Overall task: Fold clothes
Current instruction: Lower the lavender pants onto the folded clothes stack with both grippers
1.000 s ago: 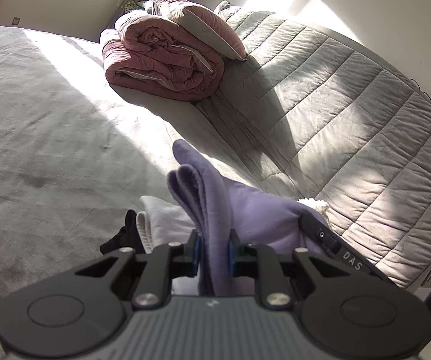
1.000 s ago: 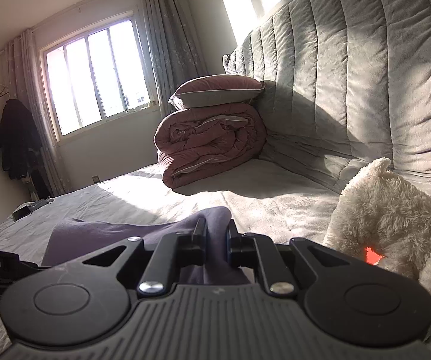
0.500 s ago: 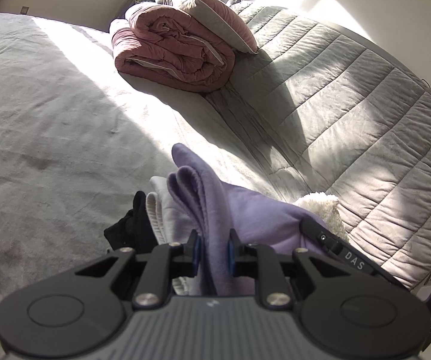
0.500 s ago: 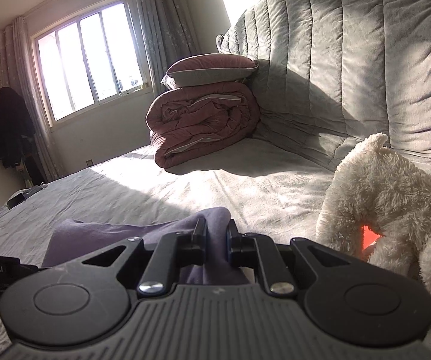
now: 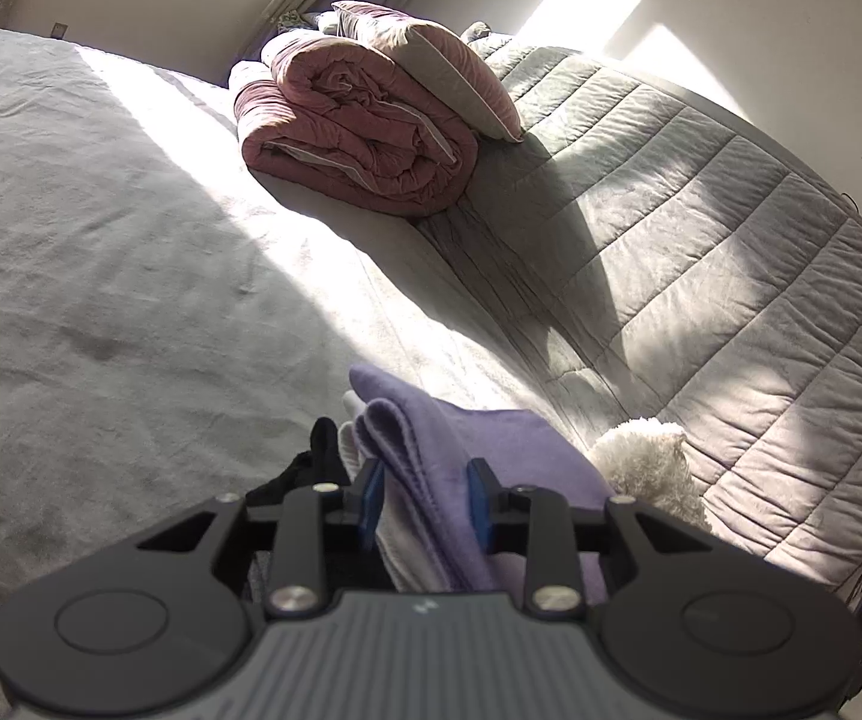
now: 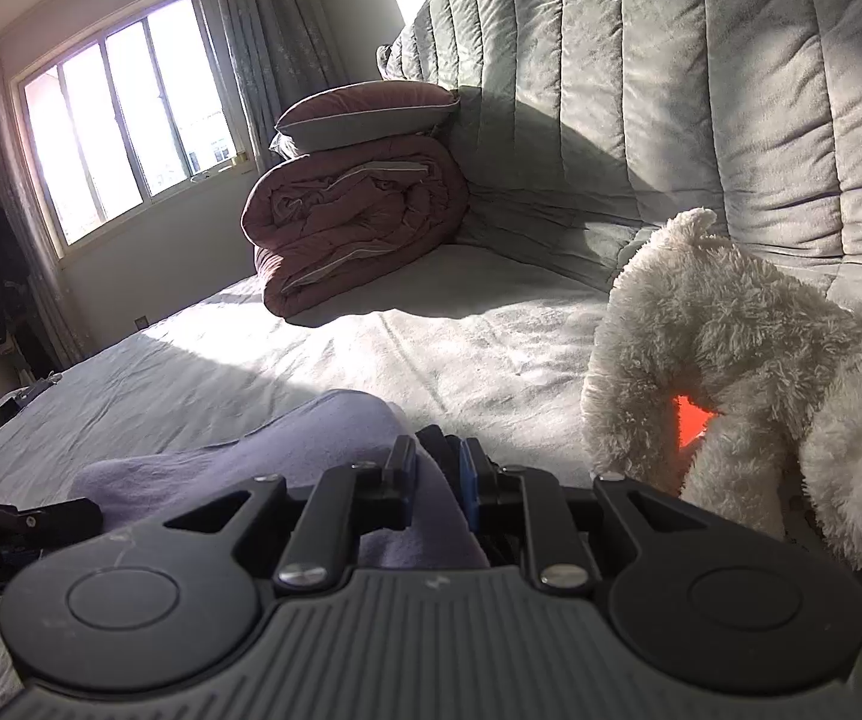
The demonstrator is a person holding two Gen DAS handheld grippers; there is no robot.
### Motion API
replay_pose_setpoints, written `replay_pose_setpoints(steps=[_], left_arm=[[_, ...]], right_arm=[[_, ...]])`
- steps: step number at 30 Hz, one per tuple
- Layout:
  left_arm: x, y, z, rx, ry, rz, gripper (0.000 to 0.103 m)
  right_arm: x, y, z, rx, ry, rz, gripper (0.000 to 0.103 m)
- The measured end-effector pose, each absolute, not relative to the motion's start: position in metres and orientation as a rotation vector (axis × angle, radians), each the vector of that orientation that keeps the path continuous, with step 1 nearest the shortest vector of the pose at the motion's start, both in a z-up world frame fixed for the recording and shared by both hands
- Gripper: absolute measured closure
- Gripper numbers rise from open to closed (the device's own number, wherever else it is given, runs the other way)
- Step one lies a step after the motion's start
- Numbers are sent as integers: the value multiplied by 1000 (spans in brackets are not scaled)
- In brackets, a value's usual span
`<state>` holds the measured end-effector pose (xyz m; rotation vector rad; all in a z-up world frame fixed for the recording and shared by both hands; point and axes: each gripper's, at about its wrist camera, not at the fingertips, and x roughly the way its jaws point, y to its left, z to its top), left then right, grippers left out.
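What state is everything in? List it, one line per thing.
left gripper: open, cloth loose between the jaws
right gripper: shut on the purple garment
purple garment: folded over, lying on the bed
white garment: partly under the purple one
black garment: bunched beside it
pink quilt: rolled up
pillow: resting on the quilt
plush toy: lying by the headboard

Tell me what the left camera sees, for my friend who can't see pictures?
The left gripper has its fingers open around a folded purple cloth on a grey bed. White and black clothes lie beside the cloth, and a fluffy white toy sits to its right. Farther back, a rolled pink quilt with a pillow on top rests against a grey quilted headboard.
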<state>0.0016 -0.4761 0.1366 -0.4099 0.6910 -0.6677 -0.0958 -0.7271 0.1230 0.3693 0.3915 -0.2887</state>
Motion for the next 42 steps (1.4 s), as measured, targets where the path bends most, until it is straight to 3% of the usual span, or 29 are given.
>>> replay_pose_setpoints(steps=[11,24,28,42], left_arm=[[-21,-488,163,-359,542,-773,74],[-22,-506,137,-228,568,-796,75],[-24,-510,132,-163,544,-784,75],[-28,-516,124,-20,474,-781,75]], right_arm=[[-106,-710,139,330,316,-284,82],[-96,-690,123,242,427,-193,82],[-99,-687,122,247,439,-172,67],[-98,-681,119,235,460,-188,67]])
